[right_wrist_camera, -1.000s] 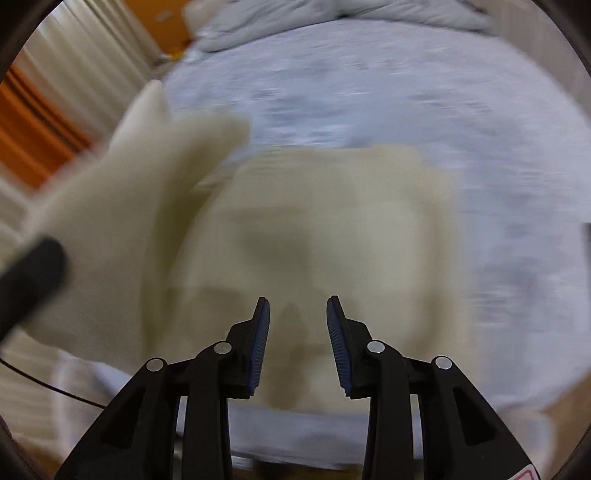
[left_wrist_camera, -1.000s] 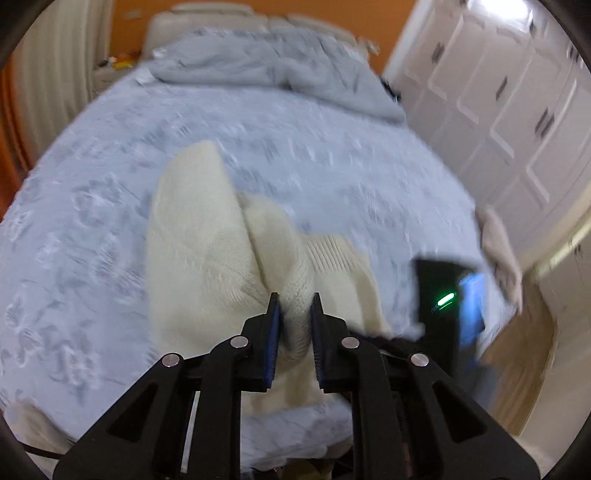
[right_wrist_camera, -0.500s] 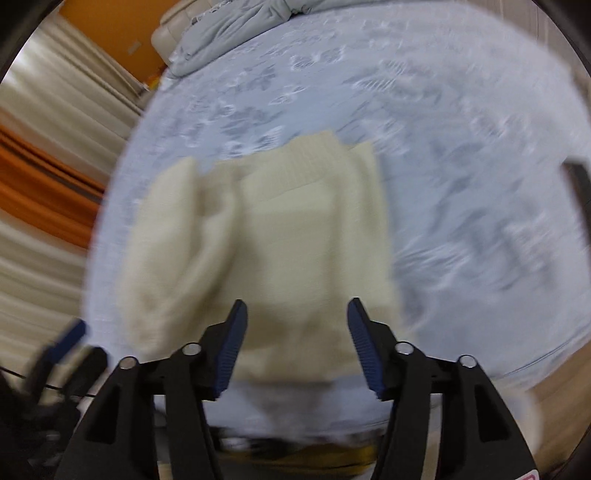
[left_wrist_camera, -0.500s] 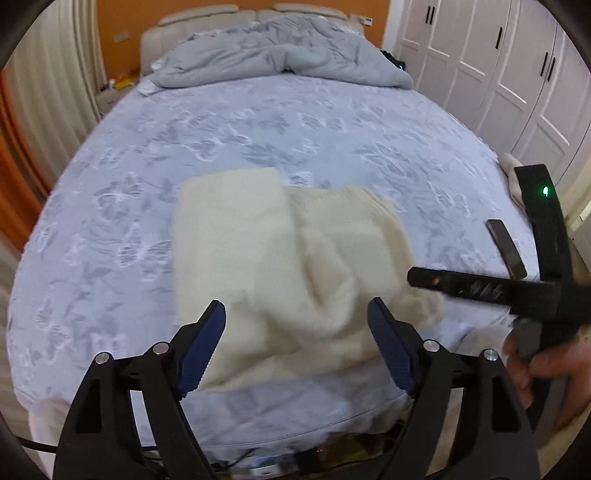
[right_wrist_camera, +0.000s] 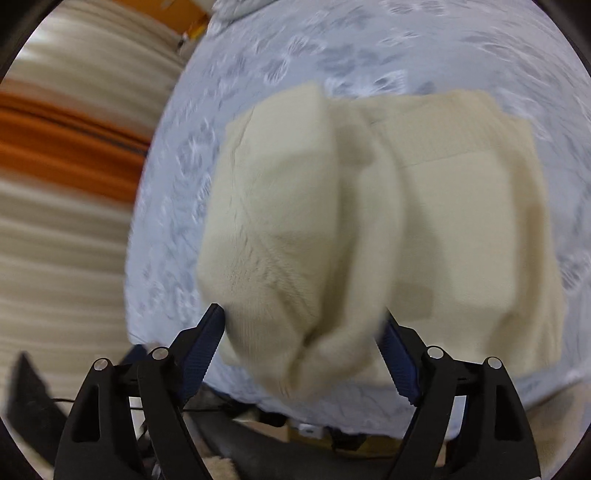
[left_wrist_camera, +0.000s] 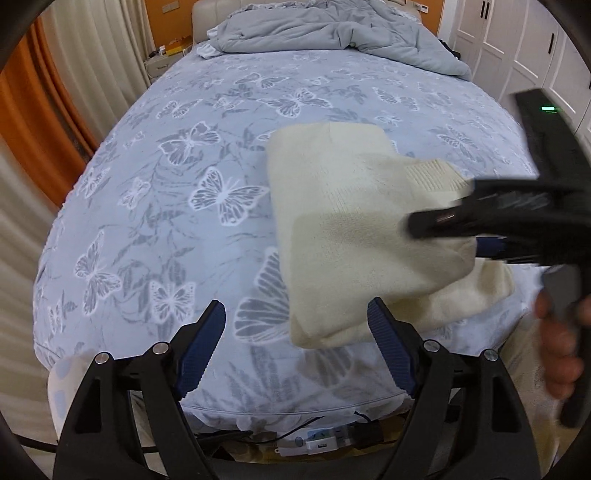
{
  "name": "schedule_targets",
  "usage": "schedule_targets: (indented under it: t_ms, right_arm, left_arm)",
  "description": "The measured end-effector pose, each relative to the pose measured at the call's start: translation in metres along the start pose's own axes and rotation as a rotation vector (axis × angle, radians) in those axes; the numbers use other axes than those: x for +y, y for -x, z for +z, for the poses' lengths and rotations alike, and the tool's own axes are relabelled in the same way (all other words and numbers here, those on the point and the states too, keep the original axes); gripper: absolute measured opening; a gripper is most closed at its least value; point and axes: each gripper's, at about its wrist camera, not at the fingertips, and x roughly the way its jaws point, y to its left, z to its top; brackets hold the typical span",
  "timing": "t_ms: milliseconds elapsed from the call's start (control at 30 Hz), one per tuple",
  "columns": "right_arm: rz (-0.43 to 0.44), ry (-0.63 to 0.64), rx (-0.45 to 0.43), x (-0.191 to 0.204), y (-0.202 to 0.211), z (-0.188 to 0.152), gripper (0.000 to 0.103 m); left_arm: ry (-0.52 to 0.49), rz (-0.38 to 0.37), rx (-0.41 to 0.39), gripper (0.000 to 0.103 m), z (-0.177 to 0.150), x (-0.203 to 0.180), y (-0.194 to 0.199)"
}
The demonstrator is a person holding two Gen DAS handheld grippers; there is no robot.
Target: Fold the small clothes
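Nearest the left wrist camera, the left gripper (left_wrist_camera: pixel 295 347) stands with its jaws spread wide, nothing pressed between the blue pads; they have just been opening, and the near-left corner of the cream knit garment (left_wrist_camera: pixel 354 236) lies on the bed between and just beyond them. To the right, a hand (left_wrist_camera: pixel 561 343) holds the right gripper (left_wrist_camera: pixel 443 236), blurred, reaching in from the right over the garment's right part. From the right wrist view, the right gripper (right_wrist_camera: pixel 303 354) also has its jaws apart, having just been opening; a bunched fold of the garment (right_wrist_camera: pixel 332 221) sits between the pads, and blur hides whether the left pad touches it. The garment lies partly folded on the near right part of the butterfly-print bedspread (left_wrist_camera: pixel 177 177), a ribbed edge showing on its far right side. Below the bed's near edge sits a white power strip (left_wrist_camera: pixel 317 445) with cables. Farther off, a crumpled grey duvet (left_wrist_camera: pixel 332 33) lies at the head of the bed. Orange and cream curtains (left_wrist_camera: pixel 33 122) hang at the left, white wardrobe doors (left_wrist_camera: pixel 532 48) at the far right.
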Motion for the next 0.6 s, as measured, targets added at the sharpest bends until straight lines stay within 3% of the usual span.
schedule_targets:
  t_ms: [33,100,200,233,300,367,433,467,500,533,600]
  right_arm:
    - [-0.008,0.02,0.0,0.005,-0.007,0.001,0.035]
    - [-0.025,0.059,-0.029,0.017,-0.005,0.003,0.026]
    - [0.076,0.107,-0.222,0.035,0.058,0.003,0.017]
    - [0.071,0.126,-0.283,0.037,0.08,0.001,0.013]
    - [0.025,0.146,-0.352,0.025,0.111,-0.005,0.013]
    - [-0.086,0.12,-0.322,-0.008,0.101,-0.008,0.012]
    - [-0.266,0.064,-0.159,-0.064,0.045,-0.013,0.012]
    - [-0.281,0.024,-0.098,-0.083,0.028,-0.018,0.012]
    - [-0.196,-0.056,-0.066,-0.103,0.017,-0.025,0.012]
    - [-0.14,-0.113,-0.087,-0.11,0.02,-0.028,0.014]
    - [-0.092,-0.151,-0.138,-0.106,0.034,-0.028,0.022]
  left_arm:
    - [0.005,0.0,0.0,0.077,0.0,0.0,0.0]
    - [0.014,-0.005,-0.009,0.077,0.003,0.0,0.003]
    - [0.019,-0.014,-0.031,0.078,0.006,0.001,0.009]
    - [0.02,-0.016,-0.036,0.079,0.008,0.0,0.01]
    - [0.021,-0.025,-0.035,0.08,0.008,-0.002,0.009]
    - [0.027,-0.041,-0.009,0.081,0.008,-0.006,0.001]
    - [0.047,-0.07,0.029,0.081,0.008,-0.01,-0.008]
    - [0.052,-0.075,0.038,0.081,0.007,-0.011,-0.011]
    - [0.052,-0.074,0.046,0.081,0.007,-0.013,-0.014]
    - [0.048,-0.066,0.047,0.081,0.007,-0.015,-0.016]
    - [0.029,-0.046,0.043,0.081,0.005,-0.017,-0.017]
